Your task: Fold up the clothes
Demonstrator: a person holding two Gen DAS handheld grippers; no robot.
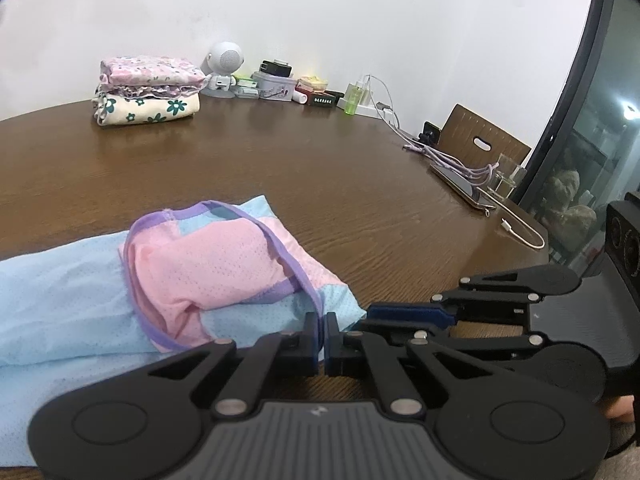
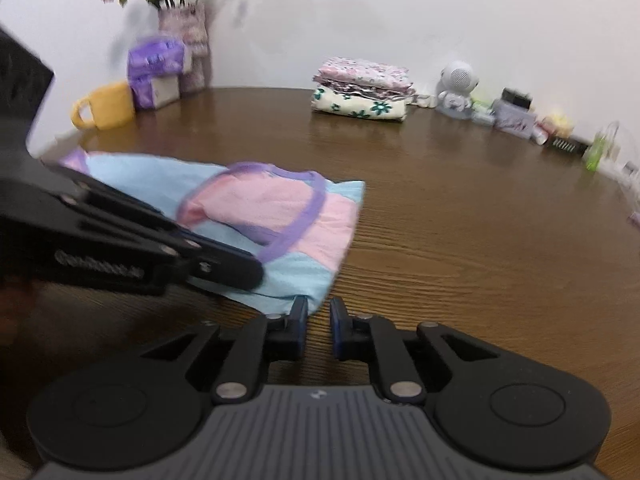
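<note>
Fabric of the blue, pink and purple mesh garment (image 1: 208, 272) lies spread on the brown table (image 1: 320, 168) just ahead of both our tongs, its near corner reaching to their tips. We see our left tongs (image 1: 323, 336) closed nearly together, with the purple trim and blue edge of the garment pinched in the narrow slit between the pads. Our right tongs (image 2: 319, 326) stand a little apart with bare table showing between the pads; the garment's near corner just touches the left finger (image 2: 298, 320), though blur in the right wrist view makes it hard to say whether it is gripped at all. In that view the left tongs reach in from the left and lie across the near blue part of the garment.

Far ahead of the tongs, by the wall, sits a stack of folded floral clothes (image 1: 148, 90), with a small white robot-shaped speaker (image 1: 223, 68) just to its right. Farther left in the right wrist view stands a yellow mug (image 2: 105, 106).
</note>
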